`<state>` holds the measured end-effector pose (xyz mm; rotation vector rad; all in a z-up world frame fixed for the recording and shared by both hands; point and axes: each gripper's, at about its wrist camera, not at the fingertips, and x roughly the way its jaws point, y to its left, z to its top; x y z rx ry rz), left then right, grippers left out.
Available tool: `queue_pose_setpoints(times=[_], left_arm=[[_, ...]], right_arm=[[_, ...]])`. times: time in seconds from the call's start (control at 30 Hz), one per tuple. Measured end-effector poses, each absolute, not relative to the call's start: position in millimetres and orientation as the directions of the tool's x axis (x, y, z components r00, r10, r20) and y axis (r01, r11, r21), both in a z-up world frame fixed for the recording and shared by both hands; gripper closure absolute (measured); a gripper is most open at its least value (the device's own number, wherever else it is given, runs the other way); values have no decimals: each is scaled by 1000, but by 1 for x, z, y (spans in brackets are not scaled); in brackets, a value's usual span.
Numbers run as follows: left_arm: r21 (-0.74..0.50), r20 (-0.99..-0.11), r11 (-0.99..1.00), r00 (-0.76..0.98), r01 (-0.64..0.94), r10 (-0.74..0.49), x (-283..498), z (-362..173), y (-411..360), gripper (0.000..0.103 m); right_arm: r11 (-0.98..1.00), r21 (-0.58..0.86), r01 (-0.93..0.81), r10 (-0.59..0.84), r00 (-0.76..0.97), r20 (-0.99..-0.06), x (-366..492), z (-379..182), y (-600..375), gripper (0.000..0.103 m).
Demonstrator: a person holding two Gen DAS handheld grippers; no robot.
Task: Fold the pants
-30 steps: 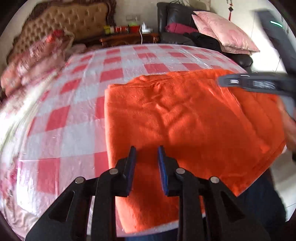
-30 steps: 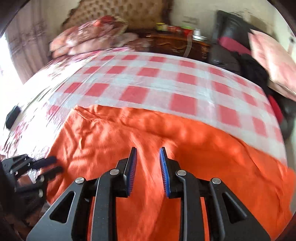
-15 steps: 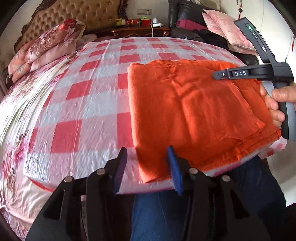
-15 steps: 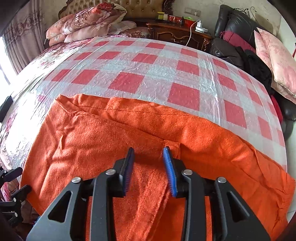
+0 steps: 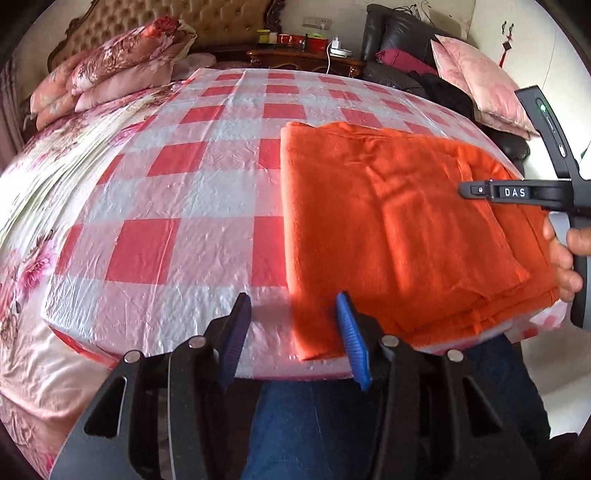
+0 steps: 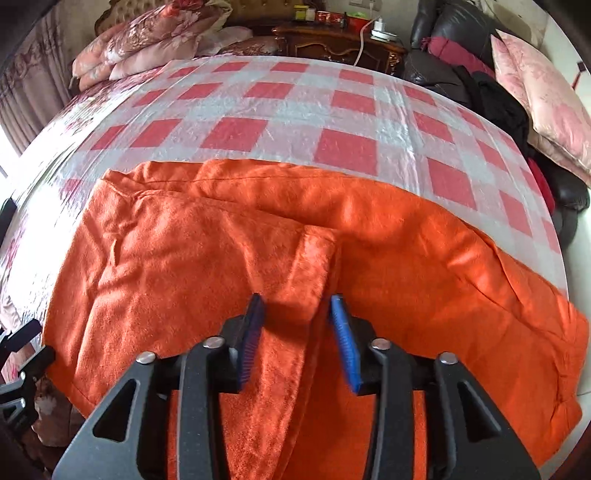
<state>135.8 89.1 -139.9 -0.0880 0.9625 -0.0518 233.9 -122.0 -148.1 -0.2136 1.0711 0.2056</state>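
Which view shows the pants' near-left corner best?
The left wrist view: the pants corner sits unobstructed at the bed's edge, between the open left gripper fingers. In the right wrist view that corner lies at the far left, partly behind the left gripper.

The orange pants point(image 5: 388, 229) are soft, fuzzy cloth, not shiny. The checked sheet point(image 5: 155, 206) under them is thin, shiny, crinkly plastic. The headboard point(image 5: 221, 22) looks padded with buttons. The nightstand point(image 6: 332, 40) is dark, glossy wood.
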Motion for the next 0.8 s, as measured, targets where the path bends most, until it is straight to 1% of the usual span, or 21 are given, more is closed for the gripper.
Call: queue_pose_setpoints(times=[0.1,0.23,0.4,0.47,0.53,0.57,0.67,0.7,0.8], left_arm=[[-83,-817,997,572,7,-72,136,-141,87,54],[-71,-819,997,570,4,-60,136,-141,86,53],[-60,-818,998,573,-3,-48,135,-141,85,51],[-65,-819,998,572,-9,-48,135,-141,85,50],[-84,-826,996,561,-15,-61,135,-140,86,51],[-103,-827,995,556,-12,-79,135,-139,87,51],[-216,-821,976,540,12,-188,135,-137,90,53],[-275,-812,961,532,11,-238,135,-137,93,53],[-457,-768,889,515,-26,-381,135,-141,108,58]], right_arm=[[959,-71,-273,65,462,-885,233,-148,-124,58],[962,-69,-264,64,465,-883,230,-149,-128,52],[964,-73,-254,58,475,-878,228,-151,-133,41],[966,-70,-250,59,475,-878,226,-151,-137,36],[968,-61,-244,63,473,-879,222,-152,-144,34],[969,-54,-242,68,471,-880,221,-152,-147,34],[967,-37,-250,88,470,-878,213,-153,-155,34],[966,-38,-257,91,472,-877,211,-153,-156,34],[963,-54,-265,83,479,-874,208,-153,-154,34]])
